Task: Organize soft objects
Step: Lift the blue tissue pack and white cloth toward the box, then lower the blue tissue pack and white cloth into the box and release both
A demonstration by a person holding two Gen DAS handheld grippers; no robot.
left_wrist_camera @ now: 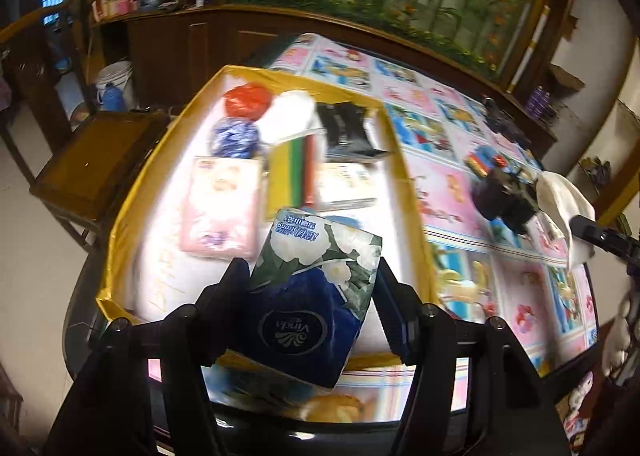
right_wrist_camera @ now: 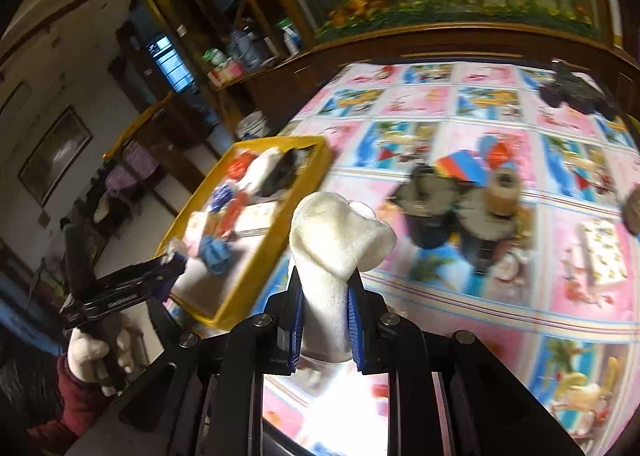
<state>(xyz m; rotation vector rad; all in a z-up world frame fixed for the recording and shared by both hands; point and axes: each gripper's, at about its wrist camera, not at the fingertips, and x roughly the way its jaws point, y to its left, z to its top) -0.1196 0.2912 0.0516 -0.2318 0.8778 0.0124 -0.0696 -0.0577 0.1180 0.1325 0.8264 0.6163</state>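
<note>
Yellow box (left_wrist_camera: 120, 223) already holds several soft items. Left gripper (left_wrist_camera: 312, 292) clamped on a tissue pack (left_wrist_camera: 316, 276) above the box's near end; right gripper (right_wrist_camera: 326, 320) pinched tight on a white sock (right_wrist_camera: 340, 240) beside the box. More clutter (right_wrist_camera: 452, 207) remains on the table, away from the box.

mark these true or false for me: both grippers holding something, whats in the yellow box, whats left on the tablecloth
1. The left gripper grips a blue flowered tissue pack. True.
2. The right gripper is empty. False: it is shut on a white sock.
3. The yellow box holds a red ball and a pink pack. True.
4. The tablecloth is plain white. False: it has pink and blue cartoon squares.
</note>
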